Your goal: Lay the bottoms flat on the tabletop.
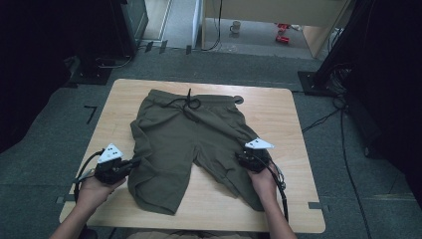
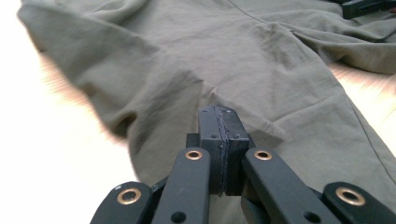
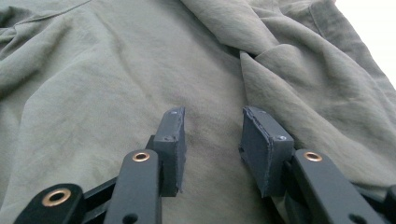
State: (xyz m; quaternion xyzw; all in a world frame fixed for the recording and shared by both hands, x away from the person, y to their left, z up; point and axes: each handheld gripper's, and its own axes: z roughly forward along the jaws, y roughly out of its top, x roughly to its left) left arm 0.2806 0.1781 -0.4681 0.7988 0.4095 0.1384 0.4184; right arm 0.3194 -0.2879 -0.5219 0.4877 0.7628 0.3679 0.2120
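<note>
Olive-green shorts [image 1: 184, 134] lie spread on the wooden table [image 1: 278, 114], waistband at the far side. My left gripper [image 1: 133, 163] sits at the outer edge of the left leg. In the left gripper view its pads [image 2: 219, 126] are pressed together, and the shorts' [image 2: 261, 56] creases run into them, so it is shut on the cloth edge. My right gripper [image 1: 242, 157] rests over the outer side of the right leg. In the right gripper view it [image 3: 212, 135] stands open, with flat shorts fabric [image 3: 116, 70] under the gap and a fold just beyond.
A black drawstring [image 1: 190, 102] is knotted at the waistband, with a small dark round thing [image 1: 239, 99] beside it. On the floor beyond are a mug [image 1: 235, 26], red items [image 1: 282, 37] and dark stands. Cables trail from both grippers.
</note>
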